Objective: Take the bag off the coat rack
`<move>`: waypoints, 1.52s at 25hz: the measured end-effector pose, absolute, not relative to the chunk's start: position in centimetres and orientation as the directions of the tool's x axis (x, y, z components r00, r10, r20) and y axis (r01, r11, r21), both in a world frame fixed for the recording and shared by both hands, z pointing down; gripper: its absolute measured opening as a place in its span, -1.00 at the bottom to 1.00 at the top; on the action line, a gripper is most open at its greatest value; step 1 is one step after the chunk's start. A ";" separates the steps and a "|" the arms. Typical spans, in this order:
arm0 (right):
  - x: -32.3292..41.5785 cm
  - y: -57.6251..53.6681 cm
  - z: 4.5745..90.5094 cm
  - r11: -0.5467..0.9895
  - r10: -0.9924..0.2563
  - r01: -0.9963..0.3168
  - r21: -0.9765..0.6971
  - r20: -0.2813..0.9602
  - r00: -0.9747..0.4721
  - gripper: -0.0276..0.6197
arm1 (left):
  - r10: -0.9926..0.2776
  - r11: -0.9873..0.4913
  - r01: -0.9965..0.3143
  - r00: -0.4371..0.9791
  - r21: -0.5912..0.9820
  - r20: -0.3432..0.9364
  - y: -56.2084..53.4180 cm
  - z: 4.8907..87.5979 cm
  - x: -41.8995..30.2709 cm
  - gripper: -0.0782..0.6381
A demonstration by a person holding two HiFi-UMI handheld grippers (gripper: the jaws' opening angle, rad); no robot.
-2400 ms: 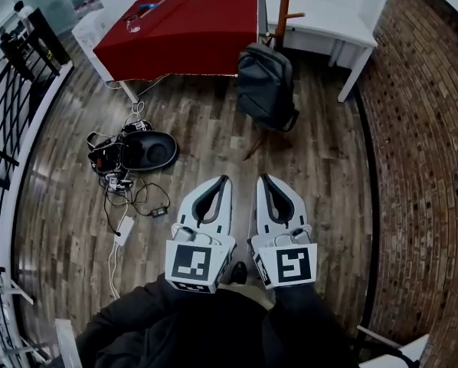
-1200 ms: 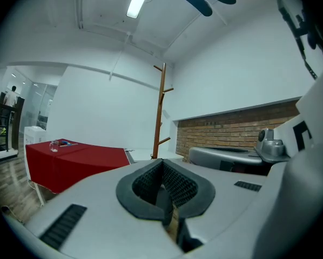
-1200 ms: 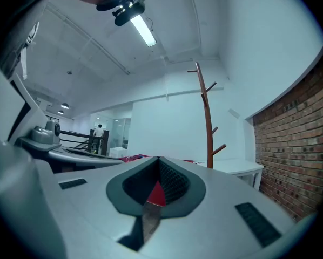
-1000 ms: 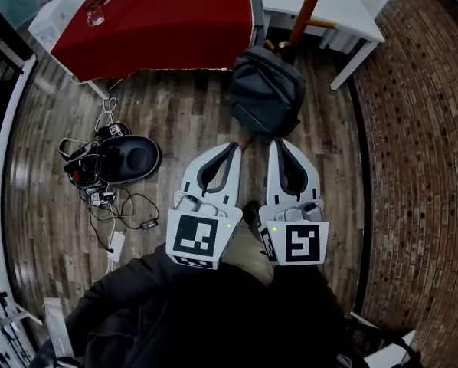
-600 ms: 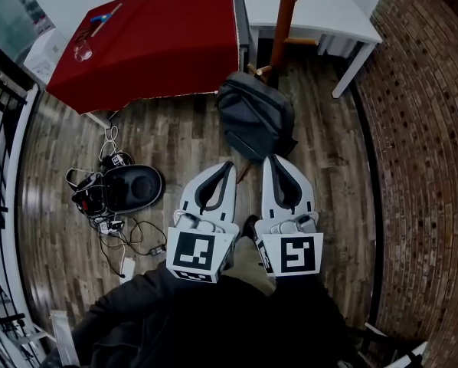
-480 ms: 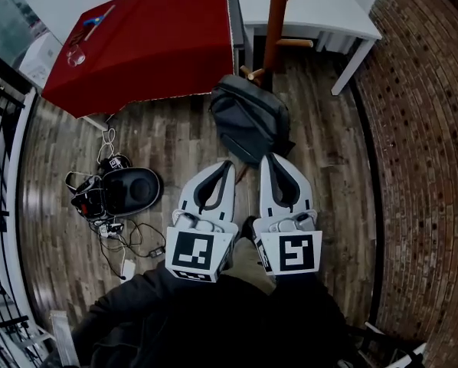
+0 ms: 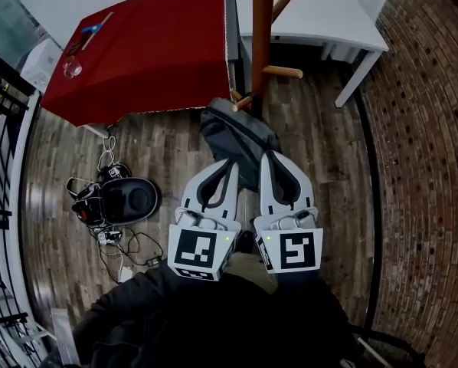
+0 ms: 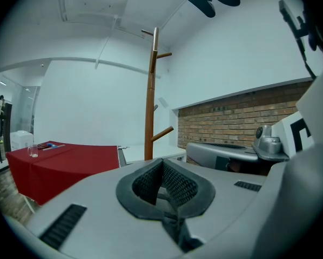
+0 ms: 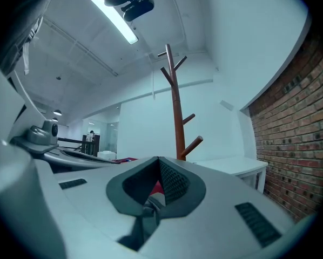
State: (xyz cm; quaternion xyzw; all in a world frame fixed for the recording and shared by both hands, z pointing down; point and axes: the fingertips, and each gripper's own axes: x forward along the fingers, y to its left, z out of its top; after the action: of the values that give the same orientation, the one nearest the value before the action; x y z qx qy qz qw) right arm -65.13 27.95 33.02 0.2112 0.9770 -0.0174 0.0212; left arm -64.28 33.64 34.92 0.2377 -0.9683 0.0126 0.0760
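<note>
Head view: bag [image 7: 225, 133] on the coat rack [image 7: 261, 44], at its low peg, untouched. Left gripper [image 7: 230, 163] and right gripper [image 7: 265, 156] are just short of the rack.
Left gripper view: jaws closed, empty.
Right gripper view: same. Grab and unhook not yet done.
</note>
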 end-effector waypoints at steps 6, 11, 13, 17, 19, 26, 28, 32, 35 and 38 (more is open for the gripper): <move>-67.7 27.4 31.5 0.900 0.433 0.435 -0.013 -0.078 -0.898 -0.89 | -0.433 0.899 -0.437 -0.893 -0.010 0.123 33.4 33.2 -66.9 -0.75; -69.6 27.7 31.1 0.899 0.436 0.437 0.005 -0.083 -0.896 -0.89 | -0.432 0.900 -0.436 -0.895 -0.005 0.108 33.7 32.8 -68.9 -0.75; -70.3 27.8 31.2 0.903 0.428 0.429 0.013 -0.083 -0.900 -0.89 | -0.439 0.897 -0.442 -0.893 -0.001 0.101 33.8 32.8 -69.7 -0.75; -71.7 28.1 31.8 0.915 0.403 0.402 0.024 -0.072 -0.912 -0.89 | -0.462 0.886 -0.463 -0.882 0.016 0.095 34.2 33.5 -71.3 -0.75; -72.5 28.4 32.4 0.923 0.386 0.385 0.028 -0.065 -0.920 -0.89 | -0.479 0.878 -0.479 -0.873 0.024 0.094 34.5 34.1 -72.2 -0.75; -75.5 29.7 36.0 0.961 0.277 0.276 0.034 -0.051 -0.959 -0.89 | -0.550 0.835 -0.546 -0.833 0.064 0.063 36.5 36.9 -76.1 -0.75; -76.4 30.0 37.6 0.974 0.228 0.226 0.034 -0.053 -0.972 -0.89 | -0.583 0.813 -0.580 -0.810 0.054 0.064 37.0 38.5 -77.2 -0.75; -77.9 30.5 41.8 0.986 0.161 0.160 0.037 -0.018 -0.987 -0.89 | -0.669 0.743 -0.666 -0.741 0.072 0.058 37.3 41.5 -79.2 -0.75; -79.1 30.8 43.7 0.990 0.126 0.126 0.055 0.017 -0.992 -0.89 | -0.718 0.696 -0.713 -0.694 0.084 0.062 37.0 43.0 -80.4 -0.75; -80.2 30.7 44.6 0.991 0.098 0.102 0.082 0.043 -0.994 -0.88 | -0.752 0.659 -0.747 -0.656 0.089 0.069 36.3 44.1 -81.6 -0.73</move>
State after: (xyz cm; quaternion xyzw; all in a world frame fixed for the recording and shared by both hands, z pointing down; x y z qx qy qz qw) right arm -80.24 30.74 44.62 0.0501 0.9977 0.0422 -0.0194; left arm -81.63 36.28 44.08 0.4119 -0.9095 -0.0265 0.0498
